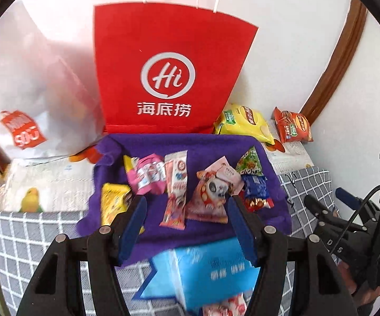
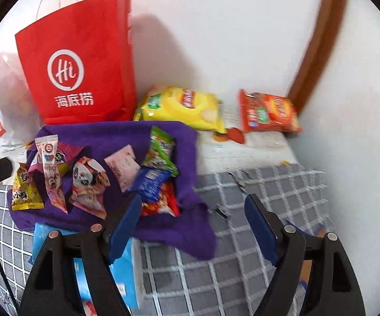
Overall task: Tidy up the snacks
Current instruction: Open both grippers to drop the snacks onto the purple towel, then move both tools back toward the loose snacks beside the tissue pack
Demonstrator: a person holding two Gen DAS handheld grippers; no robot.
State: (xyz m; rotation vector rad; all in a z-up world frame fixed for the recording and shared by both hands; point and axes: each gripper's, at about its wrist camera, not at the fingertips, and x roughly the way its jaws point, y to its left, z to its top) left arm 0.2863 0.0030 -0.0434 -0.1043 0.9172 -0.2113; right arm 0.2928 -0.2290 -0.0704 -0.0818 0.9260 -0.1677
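Blue tissue pack (image 1: 203,271) sits blurred, partly hidden behind gripper fingers (image 1: 133,223).

We see small crinkled foil snack packets (image 1: 179,187) strewn flat across a rumpled purple cloth (image 1: 208,142), some overlapping at its right.

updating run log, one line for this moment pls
left gripper open, empty | right gripper open, empty | snacks on purple cloth

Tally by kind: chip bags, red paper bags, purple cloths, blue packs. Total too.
Chip bags: 2, yellow chip bag and red chip bag
Red paper bag: 1
Purple cloth: 1
Blue pack: 1
Total: 5
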